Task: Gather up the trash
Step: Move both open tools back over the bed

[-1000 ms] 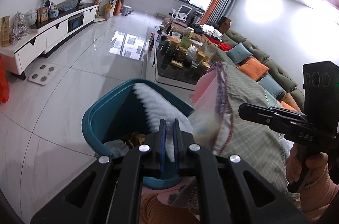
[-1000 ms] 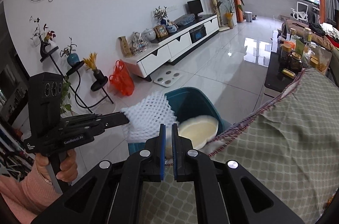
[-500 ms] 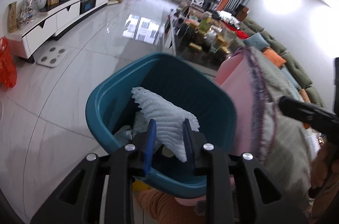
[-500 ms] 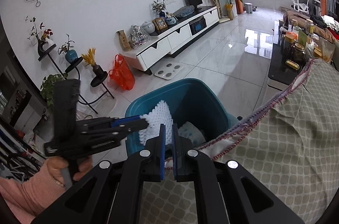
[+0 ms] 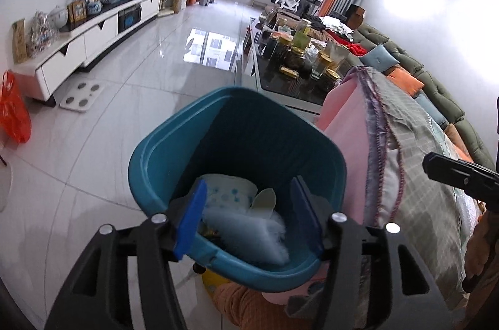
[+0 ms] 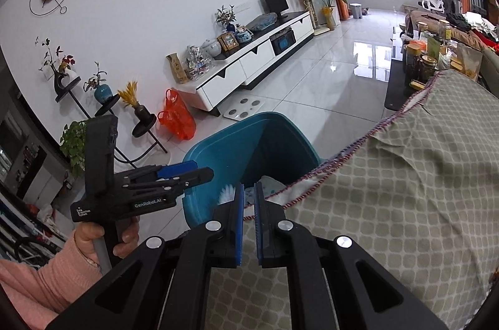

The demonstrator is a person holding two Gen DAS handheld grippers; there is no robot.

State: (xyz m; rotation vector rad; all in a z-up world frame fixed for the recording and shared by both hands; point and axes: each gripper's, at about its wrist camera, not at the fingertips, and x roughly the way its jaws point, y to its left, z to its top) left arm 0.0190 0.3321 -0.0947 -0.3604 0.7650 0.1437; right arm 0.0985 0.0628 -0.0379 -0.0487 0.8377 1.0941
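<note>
A teal trash bin (image 5: pixel 174 155) stands on the floor beside a cloth-covered table; it also shows in the right wrist view (image 6: pixel 218 143). My left gripper (image 5: pixel 249 202) is open and empty right above the bin's mouth. A white foam net (image 5: pixel 249 233) lies blurred inside the bin, on other trash such as a dotted paper (image 5: pixel 230 192). My right gripper (image 6: pixel 248 205) is shut and empty over the edge of the green patterned tablecloth (image 6: pixel 389 189). The left gripper shows in the right wrist view (image 6: pixel 190 171) at the bin's left rim.
A black coffee table (image 5: pixel 299 77) crowded with jars stands behind the bin. A sofa with cushions (image 5: pixel 421 86) runs along the right. A white TV cabinet (image 6: pixel 249 65), an orange bag (image 6: pixel 177 118) and a bathroom scale (image 6: pixel 243 108) are on the left.
My left gripper opened and let go of the white foam net, which dropped into the bin. The right gripper stayed shut over the tablecloth.
</note>
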